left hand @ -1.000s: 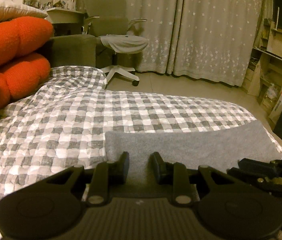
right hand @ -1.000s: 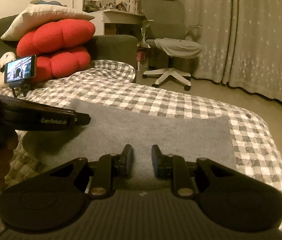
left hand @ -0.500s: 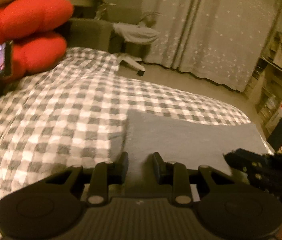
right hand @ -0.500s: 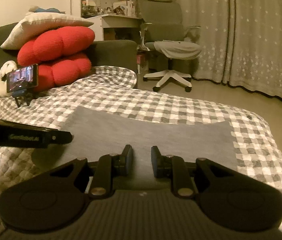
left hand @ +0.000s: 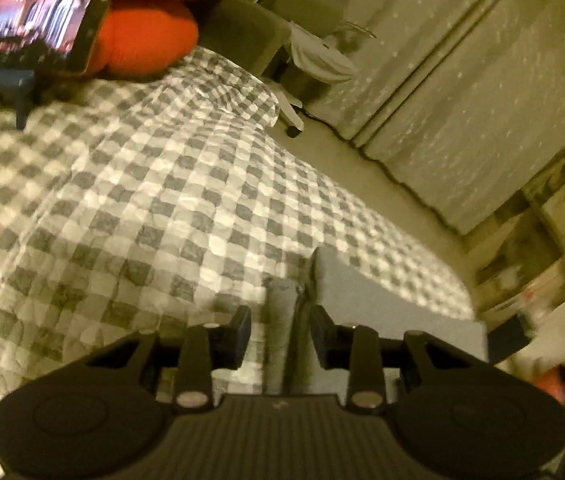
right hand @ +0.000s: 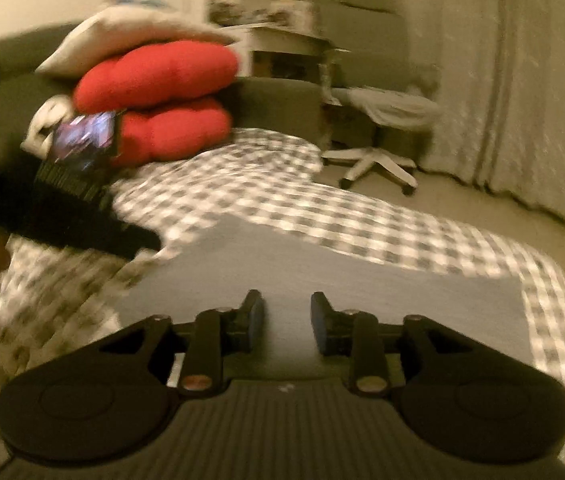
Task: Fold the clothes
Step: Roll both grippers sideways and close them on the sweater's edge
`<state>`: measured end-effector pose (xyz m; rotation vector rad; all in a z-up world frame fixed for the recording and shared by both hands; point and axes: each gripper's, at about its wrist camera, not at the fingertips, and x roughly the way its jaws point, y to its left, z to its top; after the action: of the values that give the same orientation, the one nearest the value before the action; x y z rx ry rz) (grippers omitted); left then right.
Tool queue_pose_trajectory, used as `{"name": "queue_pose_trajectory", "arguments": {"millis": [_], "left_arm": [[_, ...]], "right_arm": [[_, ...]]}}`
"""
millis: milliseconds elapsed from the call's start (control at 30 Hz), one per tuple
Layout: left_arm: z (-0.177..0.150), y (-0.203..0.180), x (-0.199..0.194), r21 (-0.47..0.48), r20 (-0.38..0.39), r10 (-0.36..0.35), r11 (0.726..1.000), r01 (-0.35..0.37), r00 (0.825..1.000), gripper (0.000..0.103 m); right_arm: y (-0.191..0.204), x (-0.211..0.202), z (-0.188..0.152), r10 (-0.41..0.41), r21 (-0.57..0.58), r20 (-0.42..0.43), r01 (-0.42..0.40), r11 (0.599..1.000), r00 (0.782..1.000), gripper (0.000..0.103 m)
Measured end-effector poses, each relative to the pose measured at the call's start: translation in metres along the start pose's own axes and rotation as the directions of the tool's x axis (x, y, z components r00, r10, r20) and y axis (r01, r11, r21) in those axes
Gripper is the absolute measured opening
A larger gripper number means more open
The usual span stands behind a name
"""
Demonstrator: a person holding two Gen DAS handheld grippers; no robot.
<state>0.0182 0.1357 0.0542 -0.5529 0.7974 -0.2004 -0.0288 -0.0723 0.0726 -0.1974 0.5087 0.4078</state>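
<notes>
Left tongs (left hand: pixel 278 332) are gapped around a lifted edge of the grey cloth (right hand: pixel 322 280); right tongs (right hand: pixel 285 320) hover parted above it. The cloth lies on the checkered bed (left hand: pixel 122 200). Best to pinch both corners evenly before folding.

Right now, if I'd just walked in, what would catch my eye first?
Probably the red cushions stacked at the far left against the dark sofa, with a lit phone propped on a small stand in front of them. Next, the grey cloth lying flat on the checked bedspread, with the right gripper open just above it.
</notes>
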Motion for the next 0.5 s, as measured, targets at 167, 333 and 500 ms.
{"name": "queue_pose_trajectory", "arguments": {"millis": [167,333,500], "left_arm": [[-0.001,-0.001,0.003,-0.002,-0.041,-0.023,1.0,0.023,0.999,0.04],[0.001,0.005,0.011,-0.048,-0.087,-0.044,0.998,0.04,0.995,0.045],[0.0,0.012,0.015,-0.114,-0.111,-0.096,0.99,0.083,0.989,0.051]], "right_arm": [[0.035,0.003,-0.006,0.04,-0.162,-0.005,-0.04,0.986,0.999,0.047],[0.056,0.003,-0.011,0.035,-0.298,-0.016,-0.038,0.954,0.999,0.07],[0.076,0.008,-0.026,-0.004,-0.456,-0.003,0.002,0.89,1.0,0.071]]}}
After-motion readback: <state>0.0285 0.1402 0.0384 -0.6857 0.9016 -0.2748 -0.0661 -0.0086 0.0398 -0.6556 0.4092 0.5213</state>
